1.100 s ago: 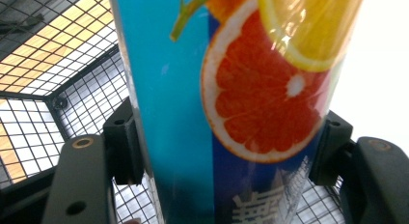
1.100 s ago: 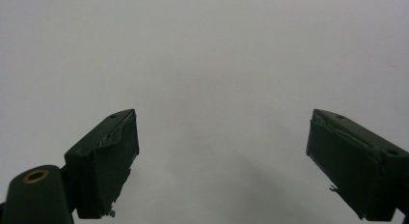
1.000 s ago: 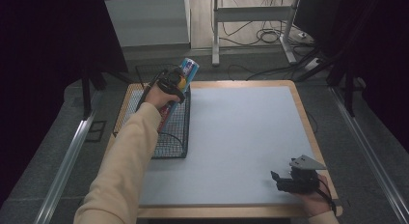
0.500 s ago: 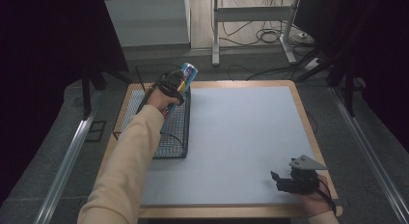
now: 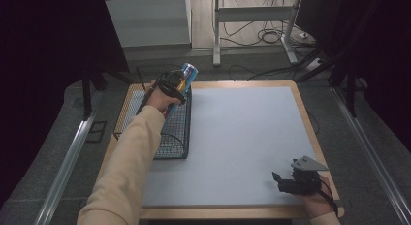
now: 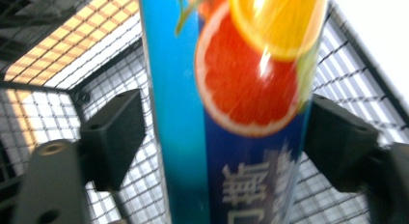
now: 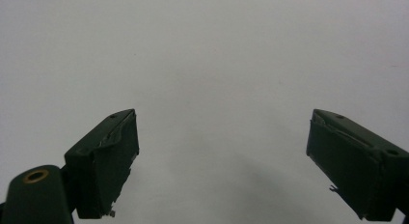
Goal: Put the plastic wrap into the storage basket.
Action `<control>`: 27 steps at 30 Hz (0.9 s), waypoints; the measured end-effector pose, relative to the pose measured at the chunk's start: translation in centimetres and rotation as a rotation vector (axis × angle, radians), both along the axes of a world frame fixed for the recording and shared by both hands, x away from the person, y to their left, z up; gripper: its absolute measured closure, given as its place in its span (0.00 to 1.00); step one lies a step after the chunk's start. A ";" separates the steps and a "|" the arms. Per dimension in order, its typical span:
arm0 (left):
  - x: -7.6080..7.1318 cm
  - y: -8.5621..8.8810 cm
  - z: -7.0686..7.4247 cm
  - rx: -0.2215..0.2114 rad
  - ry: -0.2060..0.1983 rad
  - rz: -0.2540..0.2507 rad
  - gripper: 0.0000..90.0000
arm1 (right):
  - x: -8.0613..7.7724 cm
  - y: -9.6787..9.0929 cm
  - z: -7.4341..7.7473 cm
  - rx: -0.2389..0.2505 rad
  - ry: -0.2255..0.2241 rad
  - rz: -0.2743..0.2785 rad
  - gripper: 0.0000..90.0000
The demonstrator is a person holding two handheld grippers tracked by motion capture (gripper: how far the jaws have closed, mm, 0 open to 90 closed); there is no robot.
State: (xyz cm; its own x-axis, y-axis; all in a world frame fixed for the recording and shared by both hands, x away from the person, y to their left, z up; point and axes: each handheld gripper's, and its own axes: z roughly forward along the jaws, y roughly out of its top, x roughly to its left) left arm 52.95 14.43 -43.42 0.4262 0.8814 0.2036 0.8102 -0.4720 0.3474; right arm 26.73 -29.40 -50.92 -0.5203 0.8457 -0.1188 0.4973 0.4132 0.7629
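A tall blue drink can (image 5: pixel 188 72) with orange and grapefruit slices printed on it is held tilted over the far end of a black wire basket (image 5: pixel 170 140). My left gripper (image 5: pixel 180 84) is shut on the can (image 6: pixel 231 113), a jaw pressed to either side, with the basket's mesh (image 6: pixel 72 113) behind it. My right gripper (image 5: pixel 279 182) rests low at the near right of the white table top (image 5: pixel 242 133). It stands open (image 7: pixel 222 156) with nothing between its jaws.
The basket lies along the table's left edge, partly over the wooden border (image 5: pixel 310 123). Beyond the far edge stand a metal table frame (image 5: pixel 215 36) and loose cables (image 5: pixel 271 38) on the floor. Metal rails (image 5: pixel 68 157) run along both sides.
My left gripper has dropped slightly with the can, closer to the basket. The right gripper has stayed still.
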 end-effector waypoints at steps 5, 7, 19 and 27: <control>-1.2 0.4 1.5 -0.075 -0.045 -0.003 0.14 | 0.0 0.0 0.0 0.000 0.000 0.002 0.13; -1.8 0.4 2.3 -0.108 -0.063 -0.001 0.14 | 0.0 0.0 0.0 0.001 -0.002 0.001 0.13; -8.5 -1.3 6.9 -0.301 -0.154 -0.136 0.16 | -0.2 0.2 0.3 0.002 -0.009 -0.003 0.13; -13.7 -3.6 7.3 -0.380 -0.174 -0.270 0.17 | -0.2 0.2 0.3 -0.001 -0.012 -0.003 0.13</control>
